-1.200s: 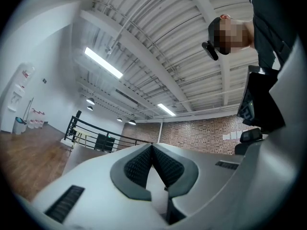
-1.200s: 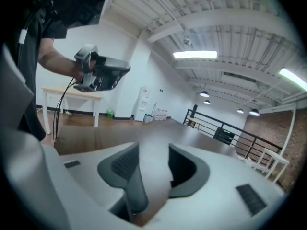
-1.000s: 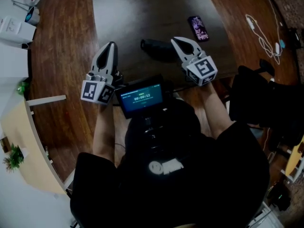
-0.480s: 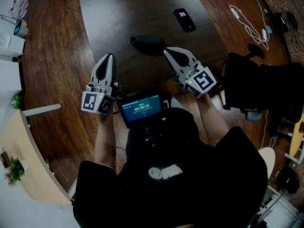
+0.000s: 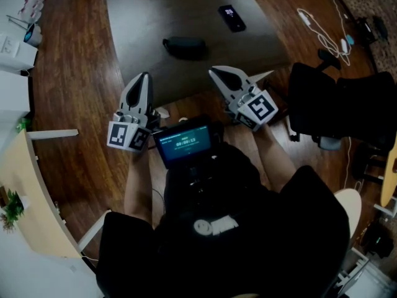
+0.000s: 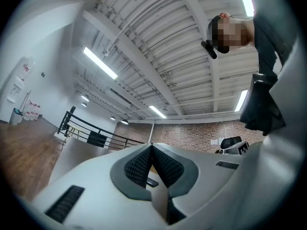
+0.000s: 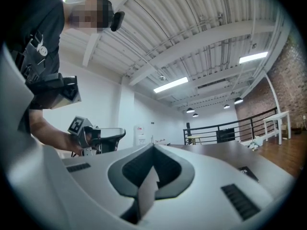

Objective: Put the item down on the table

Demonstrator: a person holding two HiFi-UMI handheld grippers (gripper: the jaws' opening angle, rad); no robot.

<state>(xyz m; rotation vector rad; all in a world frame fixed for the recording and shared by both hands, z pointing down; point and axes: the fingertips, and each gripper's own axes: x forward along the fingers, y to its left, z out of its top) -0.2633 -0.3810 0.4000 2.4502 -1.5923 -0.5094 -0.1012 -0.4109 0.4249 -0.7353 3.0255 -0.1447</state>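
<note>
Seen from above, a person in dark clothing wears a small lit screen (image 5: 185, 143) at the chest and holds a hand-held gripper in each hand, both pointing away from the body.

The left hand-held gripper (image 5: 144, 77) sits at the near left corner of the dark worktop (image 5: 149, 17). Its own view shows its jaws pressed together with nothing between them. The right hand-held gripper (image 5: 214, 72) reaches just over the worktop's near edge, towards the right. Its jaws are also pressed together and empty.

The dark oblong case (image 5: 184, 46) lies flat on the worktop, roughly midway between the left and right edges. It is beyond both gripper tips and touches neither. A phone (image 5: 231, 17) lies face up farther back, towards the worktop's right edge and apart from the case.

A black office chair (image 5: 338, 101) stands on the wooden floor (image 5: 74, 67) off the near right corner. A white cable (image 5: 327, 27) lies on the floor past the right edge.
</note>
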